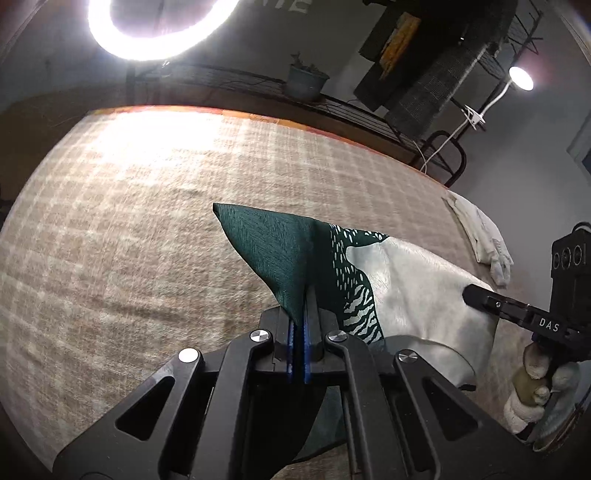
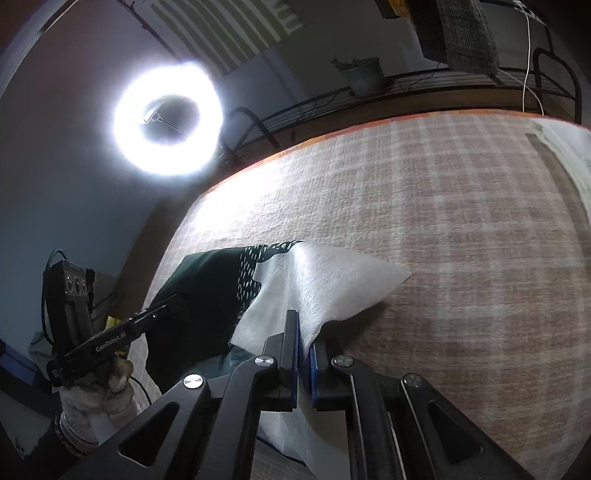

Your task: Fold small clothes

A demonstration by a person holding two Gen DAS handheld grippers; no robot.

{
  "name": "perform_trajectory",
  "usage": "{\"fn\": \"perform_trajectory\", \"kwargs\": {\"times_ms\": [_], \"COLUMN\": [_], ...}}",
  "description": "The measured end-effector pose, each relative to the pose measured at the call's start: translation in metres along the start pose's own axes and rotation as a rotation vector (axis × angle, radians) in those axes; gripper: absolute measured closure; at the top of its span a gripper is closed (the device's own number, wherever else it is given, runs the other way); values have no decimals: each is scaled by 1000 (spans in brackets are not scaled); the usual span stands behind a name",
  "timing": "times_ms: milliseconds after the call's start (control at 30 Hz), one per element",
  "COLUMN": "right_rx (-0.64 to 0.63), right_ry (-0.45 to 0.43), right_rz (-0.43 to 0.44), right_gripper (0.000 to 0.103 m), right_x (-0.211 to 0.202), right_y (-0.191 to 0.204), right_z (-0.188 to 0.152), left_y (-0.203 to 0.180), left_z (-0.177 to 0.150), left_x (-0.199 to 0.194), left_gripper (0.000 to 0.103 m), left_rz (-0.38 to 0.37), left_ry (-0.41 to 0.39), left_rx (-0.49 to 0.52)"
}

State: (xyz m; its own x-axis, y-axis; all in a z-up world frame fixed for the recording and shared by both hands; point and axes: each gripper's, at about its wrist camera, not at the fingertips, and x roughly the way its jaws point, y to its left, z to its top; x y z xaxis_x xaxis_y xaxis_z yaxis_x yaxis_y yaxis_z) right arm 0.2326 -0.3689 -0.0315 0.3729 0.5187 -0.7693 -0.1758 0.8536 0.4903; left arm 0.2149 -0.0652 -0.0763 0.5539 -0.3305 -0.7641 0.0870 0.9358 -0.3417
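Left gripper (image 1: 300, 314) and right gripper (image 2: 303, 332) each clamp a corner of the limp, light green-and-white cloth (image 1: 406, 295); corners suit holding.

Cloth (image 1: 295, 258): the part caught between the left gripper (image 1: 300, 295) fingers is hidden, and its lower hang is covered by that gripper's frame. In the right wrist view, the white end vanishes behind the right gripper (image 2: 303, 332). Checked blanket (image 1: 129, 221): weave smeared by blur. Ring light (image 1: 155, 29): cut off by the top edge. Gloved hand (image 1: 535, 384): cropped at the lower right edge.
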Motion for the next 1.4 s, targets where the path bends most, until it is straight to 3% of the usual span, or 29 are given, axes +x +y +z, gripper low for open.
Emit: {"fn": "perform_trajectory", "kwargs": {"times_ms": [333, 667, 1000, 1200, 1400], "right_rx": [7, 39, 38, 11, -3], "right_ry": [-68, -137, -205, -248, -275], "right_rz": [-45, -156, -310, -406, -452], "right_gripper": [102, 102, 102, 101, 102], "right_x": [-53, -127, -197, -226, -231], "right_y": [-31, -122, -220, -264, -302], "right_z": [12, 34, 79, 112, 139], "left_y": [-80, -209, -337, -392, -418], "left_z": [20, 48, 77, 88, 94], "left_x": [16, 73, 143, 177, 204], "left_gripper": [102, 102, 102, 102, 102], "left_rz": [-83, -185, -273, -299, -299], "left_ry": [8, 5, -13, -42, -51], "left_rx": [90, 188, 233, 251, 263]}}
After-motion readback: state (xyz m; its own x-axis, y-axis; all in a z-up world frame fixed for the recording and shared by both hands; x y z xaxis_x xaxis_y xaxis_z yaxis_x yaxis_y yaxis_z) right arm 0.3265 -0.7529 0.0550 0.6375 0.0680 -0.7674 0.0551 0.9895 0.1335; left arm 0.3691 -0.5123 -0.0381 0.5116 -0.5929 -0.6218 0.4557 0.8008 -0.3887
